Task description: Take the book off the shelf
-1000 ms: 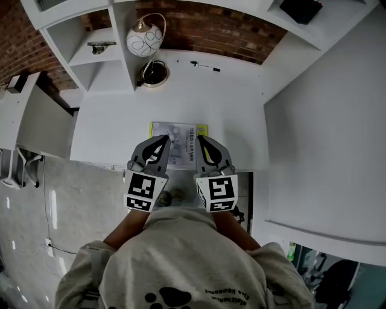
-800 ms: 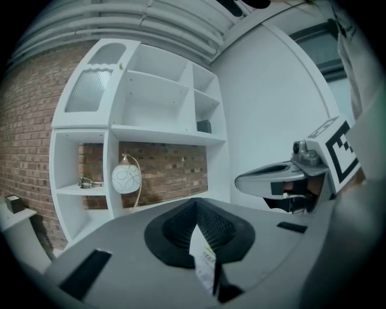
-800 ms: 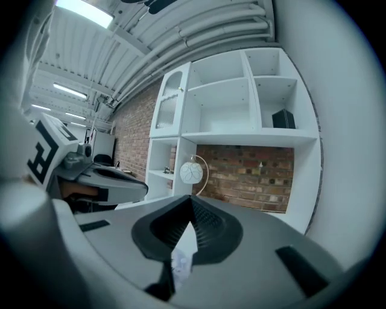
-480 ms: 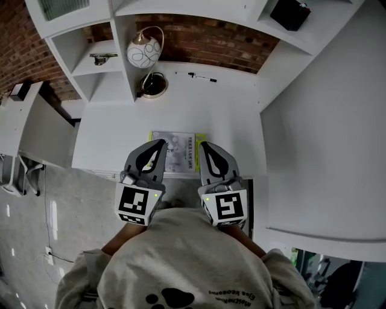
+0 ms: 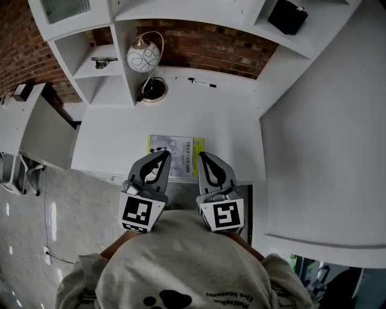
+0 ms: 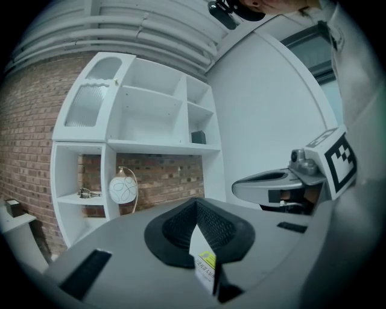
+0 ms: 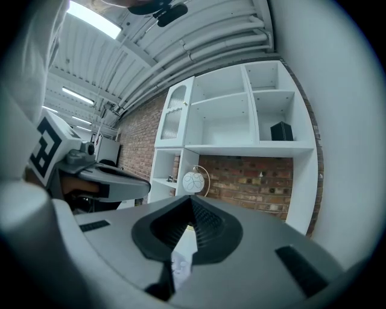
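A thin book [image 5: 175, 156] with a white cover and a yellow edge lies flat on the white desk [image 5: 114, 133], near its front edge. My left gripper [image 5: 165, 154] is shut and empty, its tip over the book's near left part. On the other side my right gripper [image 5: 202, 157] is shut too, over the book's near right corner. In the left gripper view the book [image 6: 204, 265] shows as a sliver below the closed jaws [image 6: 198, 208]. The right gripper view shows the book [image 7: 181, 259] the same way. Neither gripper holds it.
A round white lamp [image 5: 143, 57] stands at the back left of the desk, and a pen [image 5: 202, 82] lies by the brick wall. White shelves hold a small metal object [image 5: 104, 60] and a black box [image 5: 288, 15]. A tall white panel [image 5: 325, 133] borders the right.
Both grippers have drawn back a little toward the person and now sit lower in the head view. The book has stayed flat on the desk.
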{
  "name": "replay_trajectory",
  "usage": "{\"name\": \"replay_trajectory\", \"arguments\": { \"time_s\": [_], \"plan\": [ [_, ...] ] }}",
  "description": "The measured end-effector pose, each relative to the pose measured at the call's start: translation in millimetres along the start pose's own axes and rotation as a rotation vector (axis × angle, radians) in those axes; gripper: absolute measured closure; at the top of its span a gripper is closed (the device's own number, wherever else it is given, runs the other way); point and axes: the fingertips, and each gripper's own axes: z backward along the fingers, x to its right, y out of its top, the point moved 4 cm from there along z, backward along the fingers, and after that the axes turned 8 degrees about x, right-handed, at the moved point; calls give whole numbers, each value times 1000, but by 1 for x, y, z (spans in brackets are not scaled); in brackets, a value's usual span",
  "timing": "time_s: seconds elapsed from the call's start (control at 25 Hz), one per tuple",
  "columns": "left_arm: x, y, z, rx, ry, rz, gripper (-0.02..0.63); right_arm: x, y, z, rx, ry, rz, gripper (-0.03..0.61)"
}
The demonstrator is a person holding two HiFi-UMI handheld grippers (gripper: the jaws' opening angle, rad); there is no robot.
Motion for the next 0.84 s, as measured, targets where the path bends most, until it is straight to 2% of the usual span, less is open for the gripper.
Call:
{"name": "replay_trajectory", "arguments": {
  "time_s": [0.48, 0.84],
  "plan": [
    [23, -16, 0, 1, -2, 10, 604, 8, -12, 14, 19, 30, 10, 561],
    [31, -14, -1, 11, -9, 8, 604, 12, -17, 22, 6, 24, 31, 563]
  ]
}}
